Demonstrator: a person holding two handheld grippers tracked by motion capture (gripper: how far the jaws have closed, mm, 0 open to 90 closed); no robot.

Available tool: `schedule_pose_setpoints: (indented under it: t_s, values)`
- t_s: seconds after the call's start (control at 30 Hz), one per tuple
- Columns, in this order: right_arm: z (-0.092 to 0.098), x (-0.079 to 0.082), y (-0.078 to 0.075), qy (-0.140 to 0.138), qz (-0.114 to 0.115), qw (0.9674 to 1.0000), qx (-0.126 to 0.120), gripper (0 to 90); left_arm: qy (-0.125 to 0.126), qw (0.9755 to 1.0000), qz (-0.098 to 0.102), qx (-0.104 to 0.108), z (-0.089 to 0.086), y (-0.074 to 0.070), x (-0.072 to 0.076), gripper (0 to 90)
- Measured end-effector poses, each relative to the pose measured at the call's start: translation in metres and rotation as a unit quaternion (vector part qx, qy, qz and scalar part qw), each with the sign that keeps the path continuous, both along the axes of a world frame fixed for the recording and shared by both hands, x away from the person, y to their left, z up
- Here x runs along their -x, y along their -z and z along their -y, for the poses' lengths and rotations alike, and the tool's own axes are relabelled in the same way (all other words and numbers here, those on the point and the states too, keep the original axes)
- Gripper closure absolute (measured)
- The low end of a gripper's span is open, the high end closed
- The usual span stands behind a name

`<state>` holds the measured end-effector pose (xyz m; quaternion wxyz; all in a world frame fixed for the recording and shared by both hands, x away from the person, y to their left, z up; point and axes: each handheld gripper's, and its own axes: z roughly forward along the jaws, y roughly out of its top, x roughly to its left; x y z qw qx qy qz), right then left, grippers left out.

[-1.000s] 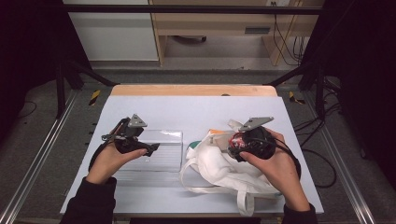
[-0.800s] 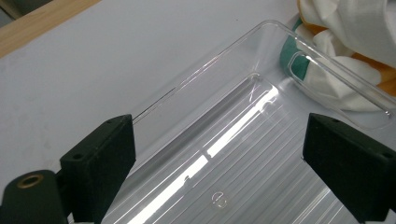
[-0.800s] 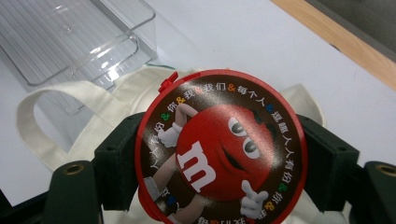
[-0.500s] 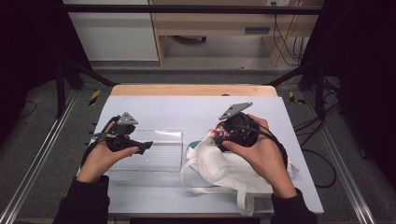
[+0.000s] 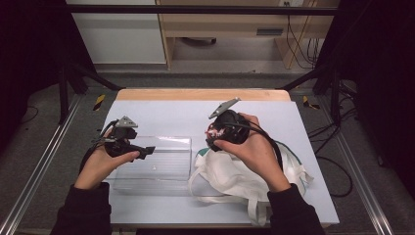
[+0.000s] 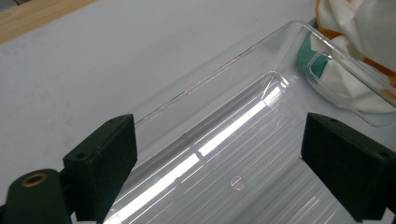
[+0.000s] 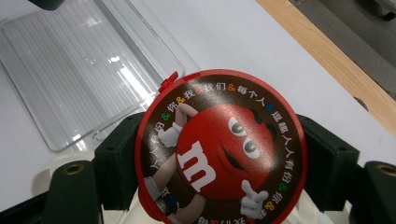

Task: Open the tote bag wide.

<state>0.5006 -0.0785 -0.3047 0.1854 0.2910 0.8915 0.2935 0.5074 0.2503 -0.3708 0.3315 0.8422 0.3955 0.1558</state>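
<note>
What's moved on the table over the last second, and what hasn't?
The right gripper, shut on the round red candy container, has lifted off the white cloth bag and gone up-left toward the clear plastic tray. The left gripper, jaws open, shifted slightly left over the tray. Tray and bag stayed put.

A wooden cabinet [image 5: 222,29] stands beyond the white table [image 5: 161,112], with cables [image 5: 337,161] trailing at right.
</note>
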Motion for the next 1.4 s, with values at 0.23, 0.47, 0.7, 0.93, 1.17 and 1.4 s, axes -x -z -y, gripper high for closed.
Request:
schedule_pose_setpoints:
  t_s: [0.23,0.47,0.7,0.93,1.17,1.4]
  values:
    - [-0.014,-0.003,-0.001,-0.013,0.0,0.9999,-0.011,26.1,-0.012,0.9999,0.004,-0.005,-0.009,-0.001,0.0,8.6]
    - [-0.025,-0.01,0.002,-0.015,0.002,0.9997,-0.017,26.1,-0.018,0.9998,-0.004,-0.011,-0.015,0.005,-0.004,8.4]
    - [-0.034,-0.007,0.0,-0.019,-0.003,0.9994,-0.028,26.1,-0.01,0.9997,-0.001,-0.021,-0.016,0.003,0.001,7.7]
    - [-0.041,-0.009,-0.003,-0.026,-0.002,0.9992,-0.029,26.1,-0.026,0.9996,-0.001,-0.009,-0.024,0.004,-0.002,7.3]
    - [-0.05,-0.008,-0.002,-0.034,-0.002,0.999,-0.029,26.1,-0.032,0.9994,0.001,-0.011,-0.028,0.002,0.0,7.3]
    - [-0.058,-0.011,0.0,-0.04,-0.003,0.9985,-0.037,26.1,-0.036,0.9993,0.002,-0.01,-0.033,0.0,0.0,7.3]
